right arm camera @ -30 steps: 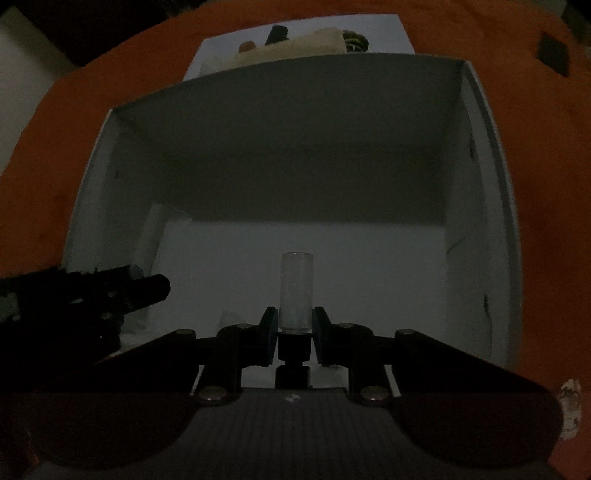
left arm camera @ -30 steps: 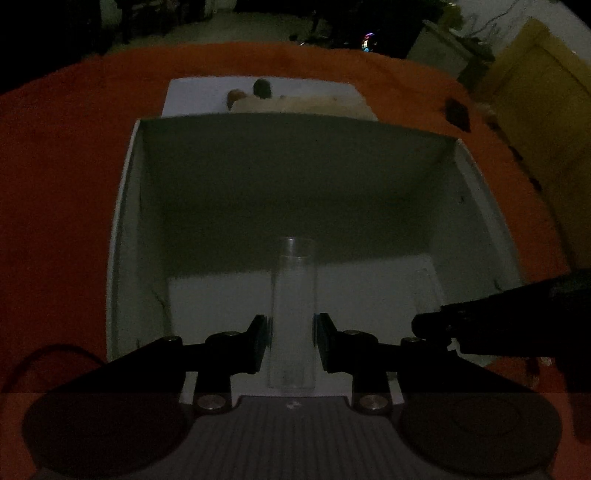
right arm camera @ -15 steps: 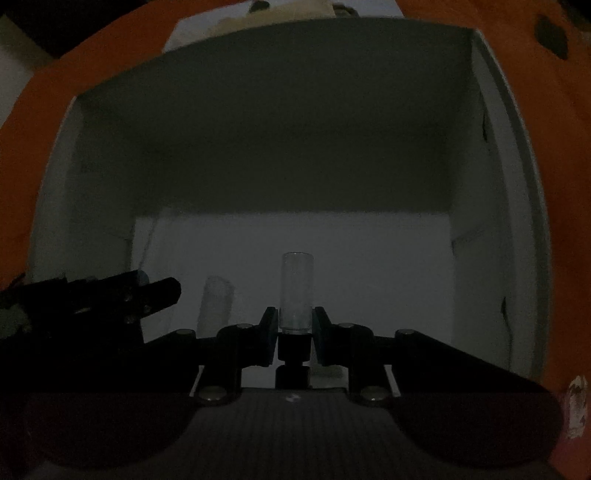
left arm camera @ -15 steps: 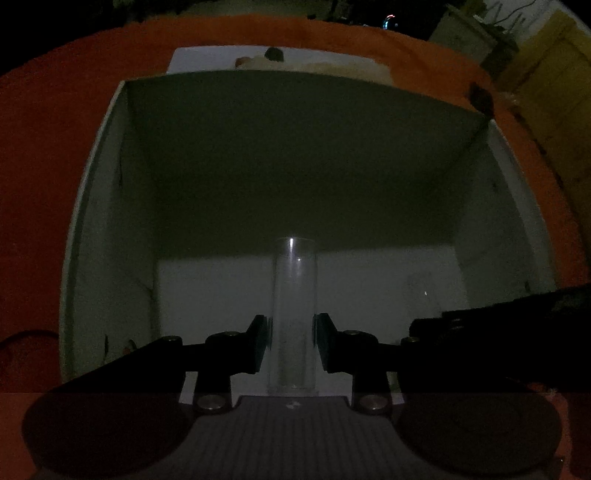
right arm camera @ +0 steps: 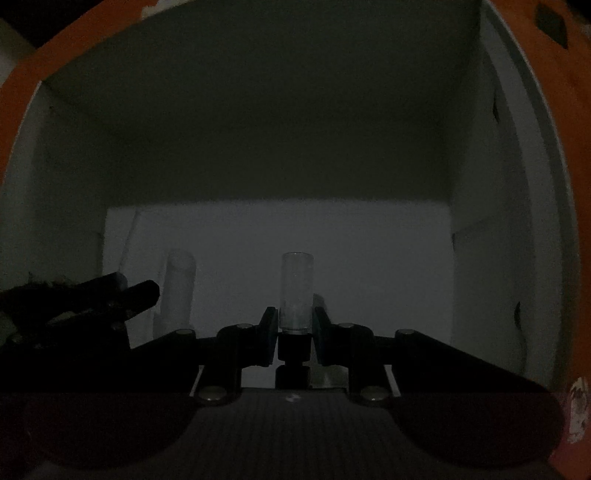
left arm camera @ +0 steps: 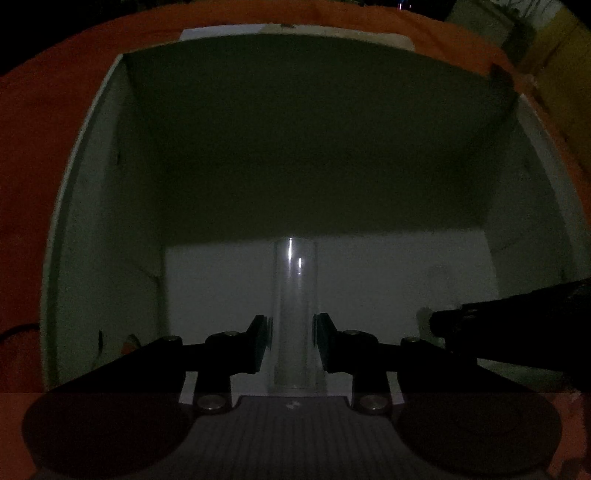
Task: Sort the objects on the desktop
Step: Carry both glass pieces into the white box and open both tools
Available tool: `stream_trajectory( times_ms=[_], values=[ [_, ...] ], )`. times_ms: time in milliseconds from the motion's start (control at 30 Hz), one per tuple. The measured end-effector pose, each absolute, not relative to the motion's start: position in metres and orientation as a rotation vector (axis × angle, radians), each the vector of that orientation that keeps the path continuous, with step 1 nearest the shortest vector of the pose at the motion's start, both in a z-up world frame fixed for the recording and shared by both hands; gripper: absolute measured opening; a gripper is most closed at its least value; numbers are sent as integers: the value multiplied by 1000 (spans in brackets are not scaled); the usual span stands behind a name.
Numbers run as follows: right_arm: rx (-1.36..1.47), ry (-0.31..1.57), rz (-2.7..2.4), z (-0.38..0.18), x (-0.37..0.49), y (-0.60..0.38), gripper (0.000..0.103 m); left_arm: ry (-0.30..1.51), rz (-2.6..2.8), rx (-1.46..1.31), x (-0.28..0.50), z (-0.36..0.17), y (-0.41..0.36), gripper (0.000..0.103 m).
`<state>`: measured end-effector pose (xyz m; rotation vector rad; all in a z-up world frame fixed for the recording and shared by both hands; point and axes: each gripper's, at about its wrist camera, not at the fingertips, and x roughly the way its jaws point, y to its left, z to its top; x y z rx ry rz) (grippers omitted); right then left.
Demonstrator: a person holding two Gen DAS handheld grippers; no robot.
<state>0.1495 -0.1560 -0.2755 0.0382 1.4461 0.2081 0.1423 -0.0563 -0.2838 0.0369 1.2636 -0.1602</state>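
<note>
A clear plastic tube [left arm camera: 294,295] stands upright between the fingers of my left gripper [left arm camera: 291,334], which is shut on it, low inside a deep white box [left arm camera: 110,206]. My right gripper [right arm camera: 295,328] is shut on a small clear vial with a black cap end [right arm camera: 296,291], also inside the white box [right arm camera: 491,221]. In the right wrist view the left gripper's black fingers [right arm camera: 136,291] and its clear tube [right arm camera: 179,288] show at the lower left. The right gripper's dark finger [left arm camera: 480,321] enters the left wrist view from the right.
The box stands on an orange cloth [left arm camera: 37,147]. Its tall walls close in on both sides and at the back. A small dark object [right arm camera: 552,22] lies on the cloth beyond the box's right wall. The light is very dim.
Both grippers have gone down and forward into the box with their tubes; the walls now fill both views and the items behind the box are out of sight.
</note>
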Motion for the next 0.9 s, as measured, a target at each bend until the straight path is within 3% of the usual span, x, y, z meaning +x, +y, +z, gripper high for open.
stream_trajectory(
  times_ms=[667, 700, 800, 900],
  values=[
    [-12, 1477, 188, -290, 146, -159, 23, 1303, -137, 44, 146, -286, -58, 31],
    [-10, 1477, 185, -289, 146, -159, 25, 1304, -138, 42, 146, -286, -58, 34],
    [5, 1476, 179, -291, 147, -157, 45, 1297, -135, 32, 146, -284, -57, 44],
    [16, 1465, 178, -291, 146, -155, 56, 1292, -136, 29, 146, -283, -56, 47]
  ],
)
